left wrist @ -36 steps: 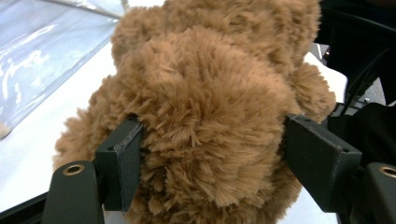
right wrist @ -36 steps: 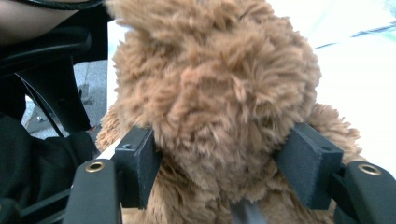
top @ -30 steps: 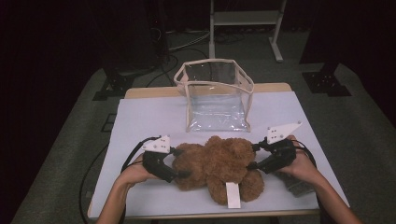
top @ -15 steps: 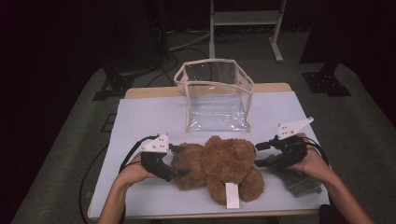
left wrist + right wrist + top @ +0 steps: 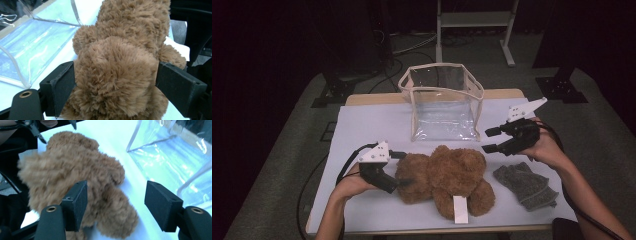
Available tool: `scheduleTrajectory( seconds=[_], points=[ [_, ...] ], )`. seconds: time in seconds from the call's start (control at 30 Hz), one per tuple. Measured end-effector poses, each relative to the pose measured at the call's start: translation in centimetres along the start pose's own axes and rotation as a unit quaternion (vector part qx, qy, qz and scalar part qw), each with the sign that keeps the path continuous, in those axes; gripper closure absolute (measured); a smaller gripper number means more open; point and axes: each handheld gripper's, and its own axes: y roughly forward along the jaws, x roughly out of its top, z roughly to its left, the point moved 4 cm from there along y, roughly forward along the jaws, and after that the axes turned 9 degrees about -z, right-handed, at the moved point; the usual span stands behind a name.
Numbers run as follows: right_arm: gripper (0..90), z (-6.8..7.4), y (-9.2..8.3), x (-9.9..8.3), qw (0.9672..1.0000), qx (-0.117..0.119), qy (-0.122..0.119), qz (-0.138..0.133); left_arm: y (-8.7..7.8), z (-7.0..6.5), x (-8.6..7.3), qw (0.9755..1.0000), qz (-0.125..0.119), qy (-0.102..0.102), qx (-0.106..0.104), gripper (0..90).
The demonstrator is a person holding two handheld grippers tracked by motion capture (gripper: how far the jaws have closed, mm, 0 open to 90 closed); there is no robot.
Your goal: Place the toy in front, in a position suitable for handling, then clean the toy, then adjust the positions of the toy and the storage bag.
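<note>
1. Low in the frame's centre, the teddy bear (image 5: 444, 180) lies on the table (image 5: 362, 125); left tongs (image 5: 401, 170) squeeze its head.
2. Soft, light, compressible; grip a limb or the body.
3. Right tongs (image 5: 492, 140) hover wide, empty.
4. Clear bag (image 5: 442, 102) stands behind.

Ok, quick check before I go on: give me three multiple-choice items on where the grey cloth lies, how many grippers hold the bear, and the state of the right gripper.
1. Where does the grey cloth lie?
A. inside the clear bag
B. on the table, on the bear's right-gripper side
C. under the left gripper

2. How many grippers hold the brown teddy bear?
A. none
B. one
C. two

3. The right gripper is:
A. open, holding nothing
B. shut on the cloth
C. shut on the bear

Answers: 1 B, it lies flat beside the bear. 2 B, the left gripper clamps the plush between its jaws. 3 A, its jaws stand apart above the table.
</note>
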Motion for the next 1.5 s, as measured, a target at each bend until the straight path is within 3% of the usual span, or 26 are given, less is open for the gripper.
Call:
scheduleTrajectory(
  seconds=[0.23,0.47,0.73,1.17,1.33,1.5],
  points=[
    [33.9,-0.5,1.4,2.9,0.9997,0.009,-0.021,0.007,-1.3,0.0,0.5,0.9998,-0.012,0.003,0.018,11.5],
    [33.8,-1.2,2.9,5.5,0.9990,0.023,-0.036,0.015,-2.1,0.2,0.3,0.9992,-0.014,-0.011,0.037,9.1],
    [33.8,-1.7,4.7,7.9,0.9979,0.031,-0.051,0.026,-2.9,0.3,0.0,0.9987,-0.009,-0.011,0.049,8.7],
    [33.9,-2.0,6.7,9.9,0.9962,0.041,-0.065,0.041,-3.4,0.3,0.2,0.9985,-0.012,-0.011,0.053,8.7],
    [34.4,-2.3,7.3,10.6,0.9958,0.041,-0.065,0.050,-3.4,0.5,0.0,0.9986,-0.002,-0.006,0.053,8.7],
    [34.7,-2.8,7.8,11.4,0.9956,0.040,-0.069,0.050,-3.3,0.6,0.2,0.9988,-0.010,-0.010,0.048,8.7]
  ],
)
